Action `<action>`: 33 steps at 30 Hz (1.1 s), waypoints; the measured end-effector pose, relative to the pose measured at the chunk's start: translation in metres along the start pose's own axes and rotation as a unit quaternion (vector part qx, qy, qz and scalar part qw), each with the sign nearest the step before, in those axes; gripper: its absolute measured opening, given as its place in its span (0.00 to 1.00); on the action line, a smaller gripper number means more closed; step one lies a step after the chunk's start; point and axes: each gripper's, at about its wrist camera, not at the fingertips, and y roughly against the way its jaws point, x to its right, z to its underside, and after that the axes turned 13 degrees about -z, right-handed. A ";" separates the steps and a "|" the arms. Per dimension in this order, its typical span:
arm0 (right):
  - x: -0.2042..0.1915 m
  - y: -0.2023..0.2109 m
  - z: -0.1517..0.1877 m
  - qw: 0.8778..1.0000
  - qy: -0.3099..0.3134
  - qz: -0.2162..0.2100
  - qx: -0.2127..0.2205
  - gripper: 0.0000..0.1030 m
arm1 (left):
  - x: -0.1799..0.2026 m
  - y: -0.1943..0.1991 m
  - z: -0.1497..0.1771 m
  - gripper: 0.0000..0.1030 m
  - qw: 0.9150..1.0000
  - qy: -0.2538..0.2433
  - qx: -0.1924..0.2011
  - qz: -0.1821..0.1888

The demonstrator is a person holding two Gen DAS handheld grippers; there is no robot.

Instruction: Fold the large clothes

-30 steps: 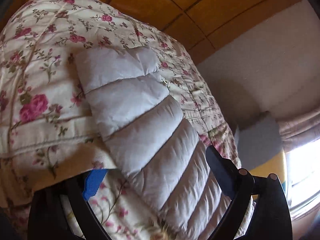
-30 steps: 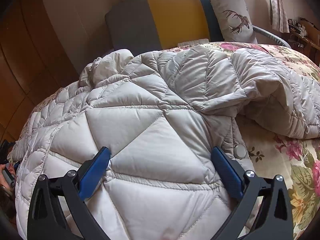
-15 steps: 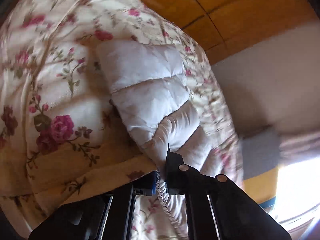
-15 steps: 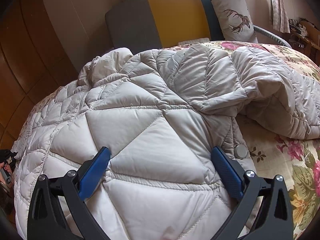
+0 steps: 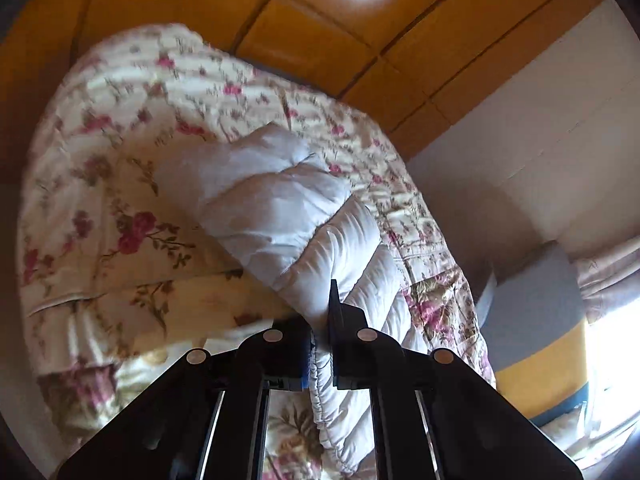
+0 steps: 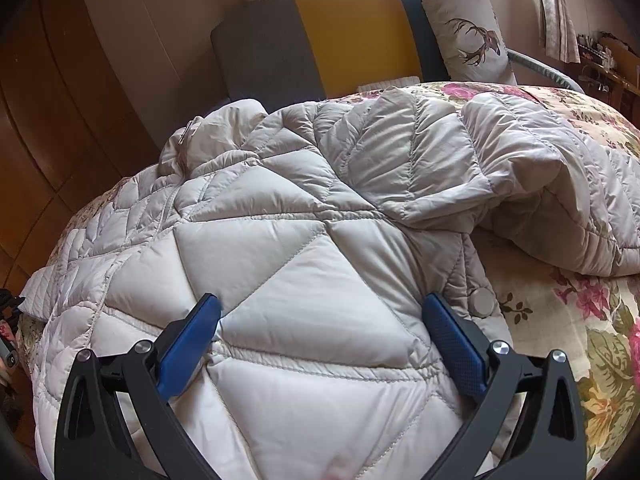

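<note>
Left gripper pinched tight on the gathered edge of a pale quilted puffer jacket, jaws pressed together with the seam caught between them. Sleeve-like strip of that jacket raised off the floral bedspread near the grip, far end lying on the spread, slightly blurred, so contact there hard to judge. Orange wooden panels behind.

Right gripper spread wide, blue pads resting on either side of a triangular quilted panel, nothing squeezed. Jacket's main body laid across the bed, one half folded over in a rumpled heap to the right. Round snap button just beside the right pad. Grey, yellow and blue headboard beyond, deer-print cushion leaning against it.
</note>
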 end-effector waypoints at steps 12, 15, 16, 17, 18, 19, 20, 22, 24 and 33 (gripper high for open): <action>0.001 0.002 0.000 1.000 -0.005 -0.009 0.004 0.98 | 0.055 0.035 0.013 0.05 0.996 -0.070 0.031 0.039; 0.001 0.002 0.000 1.000 -0.005 -0.009 0.005 0.98 | 0.083 0.046 0.030 0.05 0.991 -0.119 0.043 0.048; 0.001 0.002 0.000 1.000 -0.006 -0.009 0.005 0.98 | 0.093 0.050 0.037 0.05 0.988 -0.136 0.046 0.051; 0.001 0.002 0.000 1.000 -0.005 -0.008 0.004 0.98 | 0.103 0.055 0.046 0.05 0.985 -0.158 0.052 0.052; 0.001 0.002 0.000 1.000 -0.005 -0.008 0.004 0.98 | 0.115 0.060 0.057 0.05 0.979 -0.185 0.061 0.055; 0.001 0.002 0.000 1.000 -0.005 -0.008 0.004 0.98 | 0.133 0.067 0.074 0.05 0.969 -0.229 0.070 0.061; 0.001 0.002 0.000 1.000 -0.005 -0.009 0.004 0.98 | 0.148 0.075 0.092 0.05 0.957 -0.270 0.082 0.067; 0.001 0.002 0.000 1.000 -0.005 -0.009 0.004 0.98 | 0.173 0.090 0.126 0.05 0.931 -0.338 0.111 0.081; 0.001 0.002 0.000 1.000 -0.005 -0.008 0.004 0.98 | 0.195 0.103 0.163 0.05 0.898 -0.407 0.134 0.097; 0.002 0.002 0.001 1.000 -0.006 -0.009 0.004 0.98 | 0.244 0.121 0.326 0.05 0.765 -0.618 0.112 0.141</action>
